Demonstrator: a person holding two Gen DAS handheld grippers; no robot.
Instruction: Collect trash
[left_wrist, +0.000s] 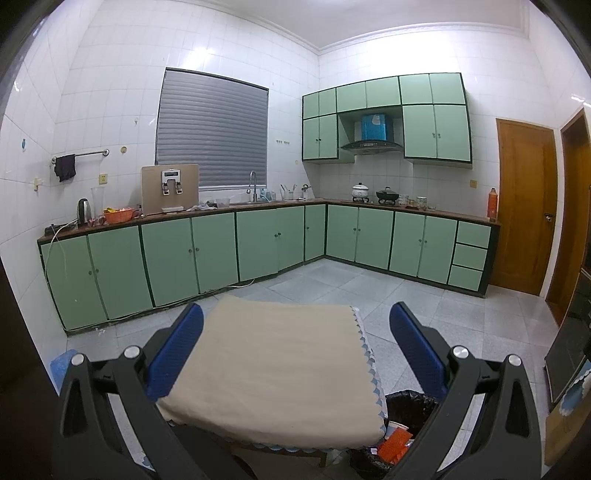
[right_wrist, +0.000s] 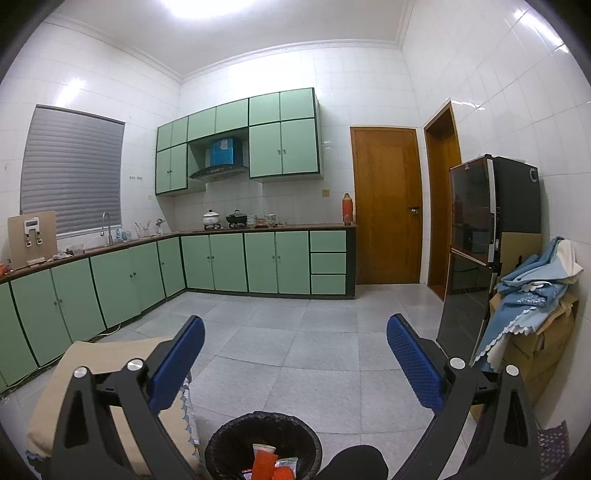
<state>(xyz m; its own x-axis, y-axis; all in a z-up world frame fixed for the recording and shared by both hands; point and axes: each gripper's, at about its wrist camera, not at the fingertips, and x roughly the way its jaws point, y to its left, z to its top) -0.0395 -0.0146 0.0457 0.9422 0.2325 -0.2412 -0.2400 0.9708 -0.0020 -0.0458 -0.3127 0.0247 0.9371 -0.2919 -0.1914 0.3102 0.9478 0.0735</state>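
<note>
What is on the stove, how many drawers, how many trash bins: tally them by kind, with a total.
White lidded pot: 1
Black wok: 1
Drawers: 3
Trash bin: 1
Total: 6

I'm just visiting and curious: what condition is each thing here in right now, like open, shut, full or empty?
left gripper: open, holding nothing
right gripper: open, holding nothing
trash bin: black-lined, uncovered, orange and paper scraps inside
small table: covered by a beige cloth, nothing on it
wooden door: shut
window blind: lowered
lower cabinet doors: all shut
</note>
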